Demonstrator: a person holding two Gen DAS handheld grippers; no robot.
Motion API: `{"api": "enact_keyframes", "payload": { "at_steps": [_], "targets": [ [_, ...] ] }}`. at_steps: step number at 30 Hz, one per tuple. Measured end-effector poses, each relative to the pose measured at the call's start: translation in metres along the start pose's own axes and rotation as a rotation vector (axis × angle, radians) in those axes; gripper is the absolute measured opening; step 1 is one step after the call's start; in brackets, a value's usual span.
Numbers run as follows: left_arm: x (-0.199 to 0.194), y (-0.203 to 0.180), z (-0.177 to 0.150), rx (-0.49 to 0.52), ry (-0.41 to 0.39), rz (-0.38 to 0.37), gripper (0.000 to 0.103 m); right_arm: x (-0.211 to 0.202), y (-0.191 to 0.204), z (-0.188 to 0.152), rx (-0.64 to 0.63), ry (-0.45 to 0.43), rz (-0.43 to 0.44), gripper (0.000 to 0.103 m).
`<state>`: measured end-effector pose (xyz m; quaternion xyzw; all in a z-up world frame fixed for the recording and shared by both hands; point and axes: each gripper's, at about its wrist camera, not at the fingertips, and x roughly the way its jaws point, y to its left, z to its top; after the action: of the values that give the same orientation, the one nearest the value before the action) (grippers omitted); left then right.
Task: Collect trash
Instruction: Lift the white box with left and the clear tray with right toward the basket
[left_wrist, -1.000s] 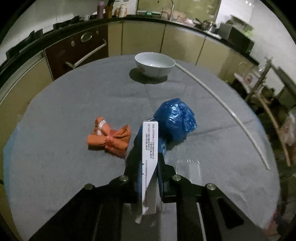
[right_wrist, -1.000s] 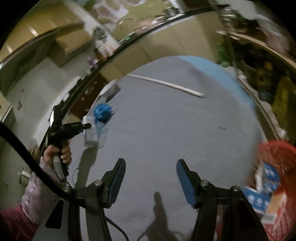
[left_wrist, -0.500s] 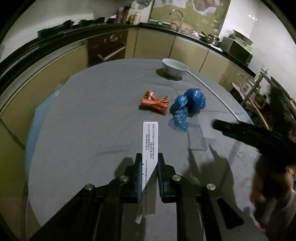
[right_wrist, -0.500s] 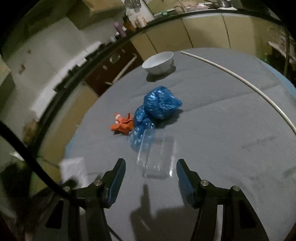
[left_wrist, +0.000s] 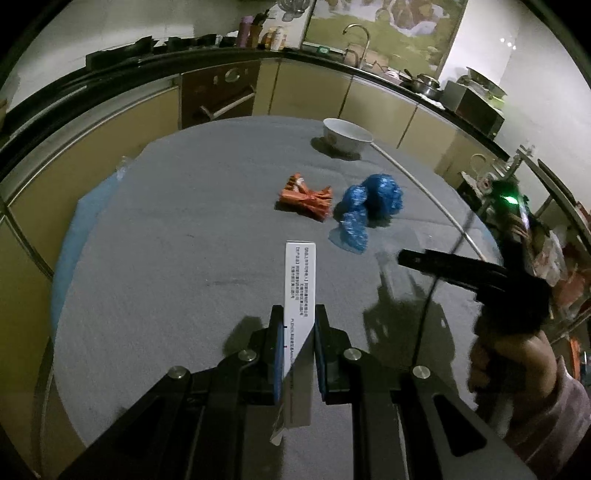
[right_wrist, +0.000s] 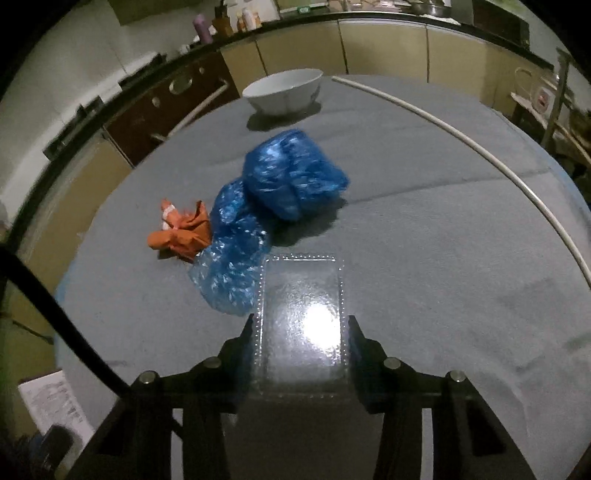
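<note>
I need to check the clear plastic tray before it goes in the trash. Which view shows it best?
The right wrist view: the clear plastic tray fills the centre, between the closing right gripper. In the left wrist view it is only a faint glint.

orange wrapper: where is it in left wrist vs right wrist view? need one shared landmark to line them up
Left wrist: the orange wrapper lies above centre on the grey table, left of the blue plastic bag.
Right wrist: the orange wrapper lies left of centre, partly behind the bag's near lobe.
Shared landmark: the white bowl at the table's far edge.
</note>
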<state>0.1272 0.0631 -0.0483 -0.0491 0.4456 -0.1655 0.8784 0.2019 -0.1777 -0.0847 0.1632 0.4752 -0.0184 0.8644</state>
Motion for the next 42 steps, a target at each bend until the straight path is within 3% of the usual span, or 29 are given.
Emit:
{"api": "enact_keyframes", "payload": {
  "at_steps": [4,11,16,21,30,42],
  "targets": [
    [-0.011,-0.021,-0.011,0.031,0.005,-0.023,0.015,-0.041,-0.029,-0.017,0.023,-0.021,0.075,0.047],
    [-0.037,-0.068,-0.032,0.102,0.002,-0.075,0.015,-0.137,-0.084,-0.086,0.056,-0.132,0.216,0.047],
    [-0.057,-0.107,-0.049,0.165,-0.012,-0.105,0.015,-0.186,-0.120,-0.128,0.072,-0.200,0.207,0.047],
    [-0.074,-0.155,-0.060,0.258,-0.052,-0.041,0.015,-0.227,-0.152,-0.163,0.088,-0.264,0.163,0.047],
    [-0.098,-0.207,-0.067,0.376,-0.145,0.065,0.016,-0.269,-0.170,-0.182,0.089,-0.355,0.144,0.047],
    [-0.099,-0.239,-0.075,0.473,-0.167,0.115,0.016,-0.269,-0.178,-0.186,0.107,-0.379,0.151,0.047]
  ]
}}
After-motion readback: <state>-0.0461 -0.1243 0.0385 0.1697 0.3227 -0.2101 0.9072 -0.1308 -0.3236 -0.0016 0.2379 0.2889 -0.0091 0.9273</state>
